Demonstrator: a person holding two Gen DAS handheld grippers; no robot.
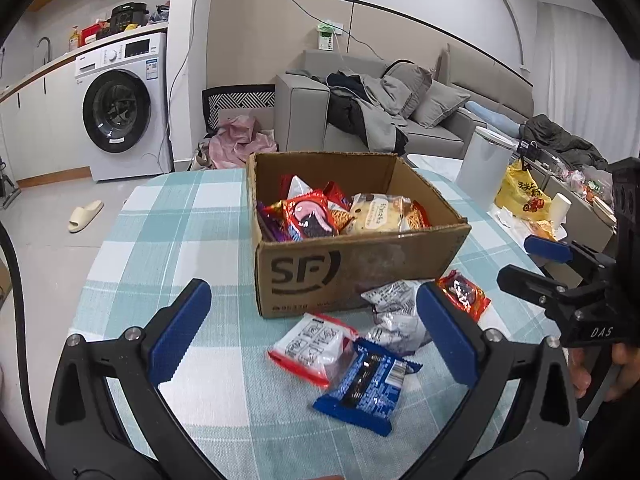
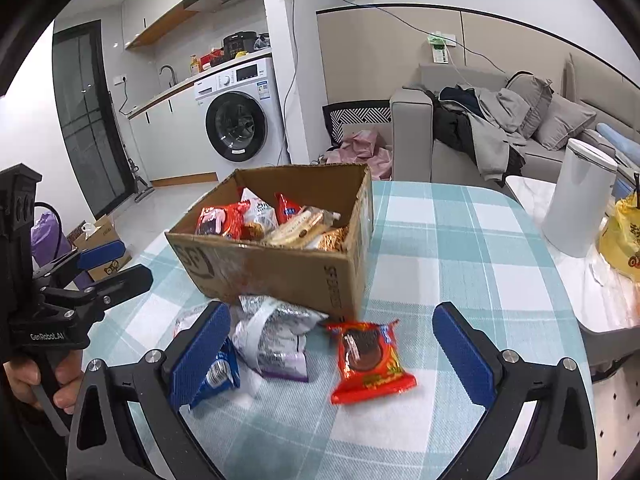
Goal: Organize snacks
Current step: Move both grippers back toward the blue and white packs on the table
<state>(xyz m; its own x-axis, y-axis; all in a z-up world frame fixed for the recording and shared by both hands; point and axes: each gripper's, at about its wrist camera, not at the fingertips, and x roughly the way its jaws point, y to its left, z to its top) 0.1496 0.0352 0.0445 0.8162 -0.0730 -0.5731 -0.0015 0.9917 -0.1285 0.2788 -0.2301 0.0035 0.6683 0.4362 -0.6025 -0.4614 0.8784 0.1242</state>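
Crinkly foil packets (image 2: 272,336) lie loose before our cardboard box (image 1: 356,268).
Both our left gripper (image 1: 312,328) and right gripper (image 2: 332,348) gape wide, empty; overlapping wrappers could slip or lift together.

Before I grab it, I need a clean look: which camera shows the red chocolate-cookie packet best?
The right wrist view: the red cookie packet lies whole and face-up. In the left wrist view, a gripper finger hides part of it.

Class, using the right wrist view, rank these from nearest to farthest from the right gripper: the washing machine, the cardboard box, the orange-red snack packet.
1. Orange-red snack packet: on the tablecloth, just ahead between the open fingers of the right gripper.
2. Cardboard box: behind the packet, mid-table, slightly left.
3. Washing machine: across the room, left background.
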